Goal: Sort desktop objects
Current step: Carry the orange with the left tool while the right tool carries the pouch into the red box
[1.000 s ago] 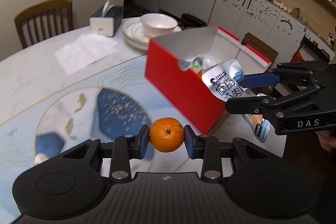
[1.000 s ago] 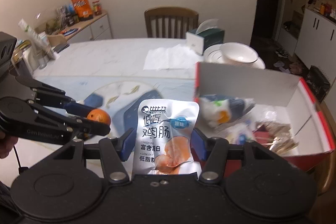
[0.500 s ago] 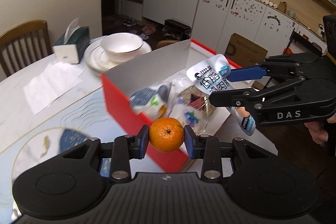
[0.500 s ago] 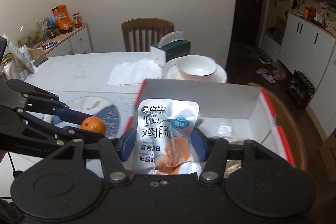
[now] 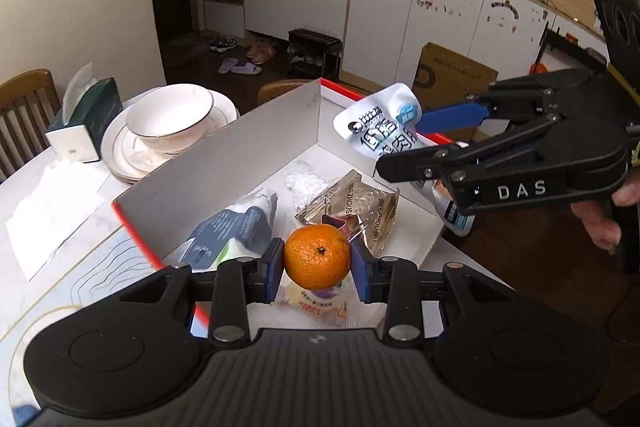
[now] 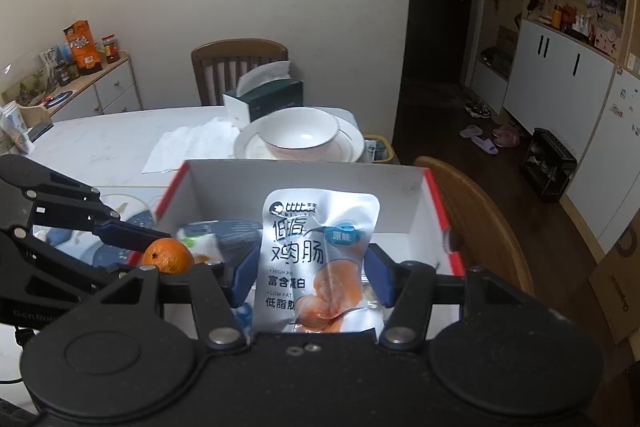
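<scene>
Left wrist view: the left gripper (image 5: 317, 263) pinched a round orange tangerine (image 5: 317, 256) above the red-edged white cardboard box (image 5: 224, 163), seemingly for dropping. The right gripper (image 6: 307, 273) clamped a silver sausage pouch (image 6: 316, 259) there too.

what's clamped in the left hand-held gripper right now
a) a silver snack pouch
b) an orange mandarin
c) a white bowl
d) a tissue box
b: in the left wrist view the left hand-held gripper has its blue pads pressed on both sides of the mandarin, held over the red box; the silver snack pouch sits in the right hand-held gripper instead.
</scene>
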### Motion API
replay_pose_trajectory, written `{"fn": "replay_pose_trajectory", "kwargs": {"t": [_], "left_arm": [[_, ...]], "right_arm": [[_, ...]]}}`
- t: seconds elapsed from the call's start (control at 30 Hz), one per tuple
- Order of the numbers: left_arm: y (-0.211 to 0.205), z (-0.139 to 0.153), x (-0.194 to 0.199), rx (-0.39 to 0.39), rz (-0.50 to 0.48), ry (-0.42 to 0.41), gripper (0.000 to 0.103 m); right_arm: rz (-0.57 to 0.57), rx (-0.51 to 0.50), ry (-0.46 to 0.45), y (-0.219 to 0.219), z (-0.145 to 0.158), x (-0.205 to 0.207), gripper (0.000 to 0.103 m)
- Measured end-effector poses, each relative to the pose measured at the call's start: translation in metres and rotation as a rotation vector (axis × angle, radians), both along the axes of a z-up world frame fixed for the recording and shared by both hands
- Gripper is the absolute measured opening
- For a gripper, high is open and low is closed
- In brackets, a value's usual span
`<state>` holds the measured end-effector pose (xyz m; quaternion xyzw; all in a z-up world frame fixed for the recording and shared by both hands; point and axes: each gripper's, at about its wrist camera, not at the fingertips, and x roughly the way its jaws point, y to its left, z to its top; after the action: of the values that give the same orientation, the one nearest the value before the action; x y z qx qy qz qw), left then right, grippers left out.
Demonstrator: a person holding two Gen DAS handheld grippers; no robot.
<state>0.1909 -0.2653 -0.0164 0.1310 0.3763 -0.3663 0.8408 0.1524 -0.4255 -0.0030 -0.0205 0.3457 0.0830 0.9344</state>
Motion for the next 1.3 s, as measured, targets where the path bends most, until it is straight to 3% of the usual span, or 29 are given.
{"fn": "replay_pose_trajectory", "kwargs": {"t": [0.63,1.03,1.3], "left_arm": [[-0.054,-0.032,0.052,0.122,-0.016,0.001,0.034],[-0.068,-0.057,0.082,0.18,-0.053,0.059,0.034],[-0.07,-0.075,0.089,0.248,-0.062,0.11,0.035]], "right_arm": [[-0.021,0.01,0.096,-0.034,-0.041,0.048,0.056],[-0.008,-0.002,0.163,-0.039,-0.065,0.062,0.056],[0.011,-0.064,0.175,-0.035,-0.069,0.063,0.057]]}}
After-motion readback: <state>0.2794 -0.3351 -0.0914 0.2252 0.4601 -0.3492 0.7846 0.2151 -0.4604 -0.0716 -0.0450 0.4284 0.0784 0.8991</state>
